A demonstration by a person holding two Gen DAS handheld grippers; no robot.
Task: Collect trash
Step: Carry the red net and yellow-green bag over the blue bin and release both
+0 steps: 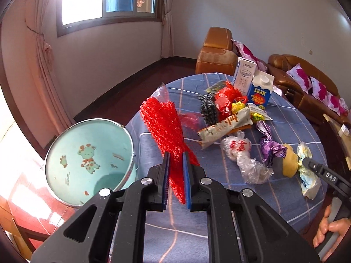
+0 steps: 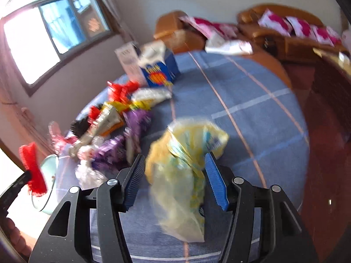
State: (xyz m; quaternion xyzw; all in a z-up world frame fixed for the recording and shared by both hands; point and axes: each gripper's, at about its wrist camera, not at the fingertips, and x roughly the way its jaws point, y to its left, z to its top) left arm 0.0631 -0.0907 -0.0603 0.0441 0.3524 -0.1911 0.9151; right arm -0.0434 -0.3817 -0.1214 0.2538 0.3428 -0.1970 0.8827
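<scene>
Red mesh: a red foam net sleeve (image 1: 163, 129) is pinched between the blue pads of the left gripper (image 1: 176, 160), standing up from the jaws toward 11 o'clock; in the right wrist view it shows at 9 o'clock (image 2: 33, 171).
Left gripper state: closed on the red foam net sleeve, held over the table edge.
Bucket: a mint-green bucket (image 1: 65, 186) with a giraffe cartoon inside sits at 9 o'clock from the left gripper, below the table edge; the small print under the cartoon is too fine to read.
Writing, cartons: a blue carton (image 1: 260, 93) reads "LOOK" in yellow; a taller white carton (image 1: 244, 76) just beside it carries Chinese characters I cannot read.
Writing, wrappers: a long cream wrapper (image 1: 226, 127) bears large red-orange Chinese characters; a crumpled clear plastic bag (image 1: 243, 155) has red characters.
Writing, tool: "DAS" is printed on the right gripper's arm where it shows in the left wrist view.
Other trash: a purple foil wrapper (image 1: 269, 144), a red plastic bag (image 1: 228, 98) and a black net piece (image 1: 207, 108) lie in a pile at 1 o'clock from the left gripper.
Right gripper state: the right gripper (image 2: 175, 177) has its jaws spread around a yellow and white plastic wrapper (image 2: 182, 175); motion blur hides whether the pads press it.
Wrapper place: it lies between the right pads, on the blue plaid tablecloth (image 2: 252, 109).
Window: a red paper character (image 1: 140, 1) is stuck on the glass at 12 o'clock.
</scene>
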